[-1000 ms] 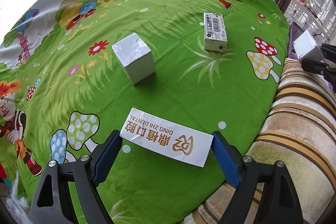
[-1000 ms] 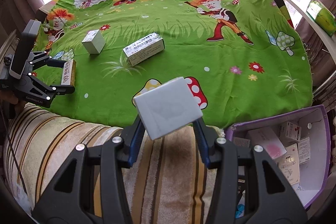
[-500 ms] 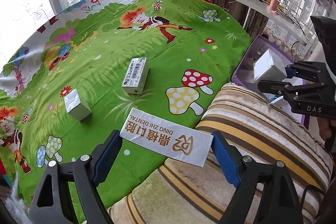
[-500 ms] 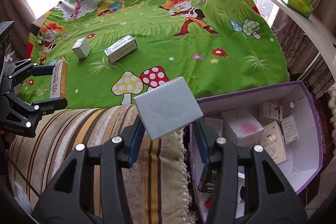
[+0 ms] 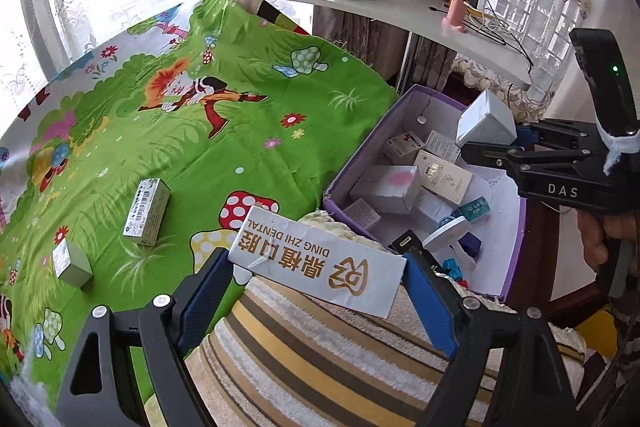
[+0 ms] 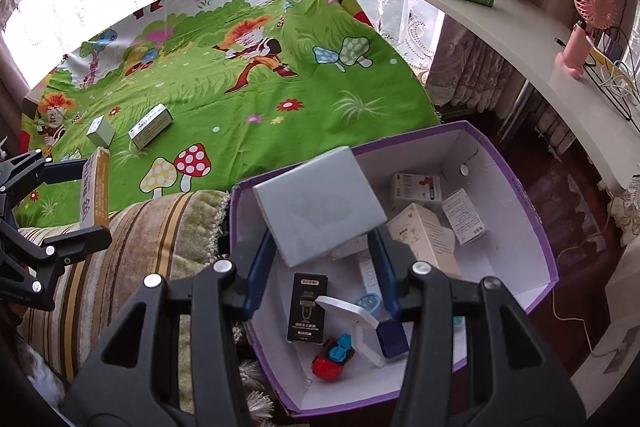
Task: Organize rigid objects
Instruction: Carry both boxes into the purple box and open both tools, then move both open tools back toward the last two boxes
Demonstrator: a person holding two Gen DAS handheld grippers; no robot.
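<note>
Between the blue pads of my left tool (image 5: 316, 291), seen from the left wrist, sits the long white dental box (image 5: 318, 263), clamped end to end across its full length. It hangs over the striped cushion (image 5: 304, 355), short of the purple storage box (image 5: 516, 251). Risk one: a long span held only at its ends can pivot if I tilt further, and a release from this spot would drop it on the cushion, not in the box. Two small cartons (image 5: 147, 211) and (image 5: 71, 263) remain on the green cartoon sheet (image 5: 200, 155). My right tool (image 5: 516, 147) shows at the far right, closed on the grey cube box (image 5: 486, 121) above the purple box. From the right wrist, the right tool (image 6: 320, 267) grips that grey cube box (image 6: 318, 205) by its lower edges only, the box tilted, above the near left part of the purple storage box (image 6: 536, 247). Risk two: a shallow grip on a tilted box may slip early. Risk three: landing on the black carton (image 6: 307, 307) or the red toy car (image 6: 334, 357) could leave it tipped or bounce it against the wall. Left tool (image 6: 94, 195) hangs to the left, well apart, so a clash looks unlikely unless both go for the box together.
</note>
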